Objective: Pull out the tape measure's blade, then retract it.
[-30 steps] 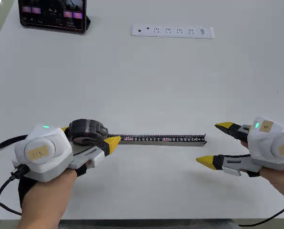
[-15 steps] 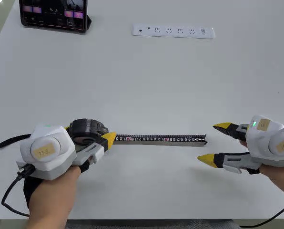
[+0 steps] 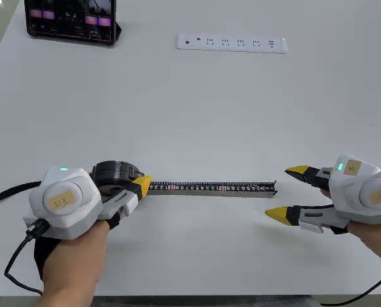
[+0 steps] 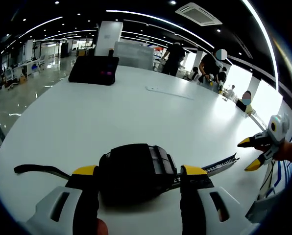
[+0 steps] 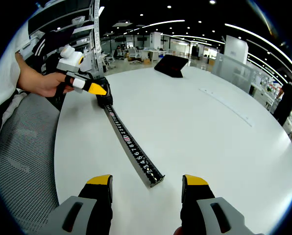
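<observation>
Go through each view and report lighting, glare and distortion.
Head view: soft even light, sharp, faint shadow under the blade on the white table. Left gripper view: strong fisheye bend, ceiling lights curve into streaks, tape measure dark and low in detail. Right gripper view: same bend, blade markings crisp near the right claw.

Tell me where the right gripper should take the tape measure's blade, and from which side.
Probably take the blade at its free tip, coming in along its length from the end away from the case. It lies flat and straight on the table, tip pointing between the open right gripper's jaws.
</observation>
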Demonstrator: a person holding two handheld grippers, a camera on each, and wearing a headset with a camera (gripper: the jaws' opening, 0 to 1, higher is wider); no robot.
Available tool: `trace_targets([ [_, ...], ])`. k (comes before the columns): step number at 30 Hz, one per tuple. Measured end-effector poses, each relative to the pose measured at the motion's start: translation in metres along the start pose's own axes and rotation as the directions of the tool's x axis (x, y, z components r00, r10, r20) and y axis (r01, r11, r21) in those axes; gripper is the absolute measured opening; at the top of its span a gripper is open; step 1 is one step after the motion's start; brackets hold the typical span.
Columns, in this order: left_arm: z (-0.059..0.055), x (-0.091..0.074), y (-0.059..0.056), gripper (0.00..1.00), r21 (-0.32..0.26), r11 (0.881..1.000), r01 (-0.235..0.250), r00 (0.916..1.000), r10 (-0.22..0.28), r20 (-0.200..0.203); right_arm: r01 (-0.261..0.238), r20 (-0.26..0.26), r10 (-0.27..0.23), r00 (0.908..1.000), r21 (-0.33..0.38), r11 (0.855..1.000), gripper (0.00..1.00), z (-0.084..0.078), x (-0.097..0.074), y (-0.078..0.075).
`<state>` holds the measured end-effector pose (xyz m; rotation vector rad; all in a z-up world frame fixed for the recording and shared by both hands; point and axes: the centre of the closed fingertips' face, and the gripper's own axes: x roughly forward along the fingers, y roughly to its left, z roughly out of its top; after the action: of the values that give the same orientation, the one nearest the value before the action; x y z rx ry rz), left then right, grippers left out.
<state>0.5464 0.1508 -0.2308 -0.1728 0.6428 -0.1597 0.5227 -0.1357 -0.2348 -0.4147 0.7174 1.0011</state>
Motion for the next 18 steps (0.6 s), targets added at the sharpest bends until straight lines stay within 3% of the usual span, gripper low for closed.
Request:
trace_targets([
  [18, -0.0025, 0.0023, 0.0049, 0.6, 0.004, 1.0, -0.012, 0.9998, 0.012, -0.014, -0.023, -0.025, 0.023, 0.9994, -0.029, 0.999, 0.49, 0.0016, 0.0035, 0.0029],
])
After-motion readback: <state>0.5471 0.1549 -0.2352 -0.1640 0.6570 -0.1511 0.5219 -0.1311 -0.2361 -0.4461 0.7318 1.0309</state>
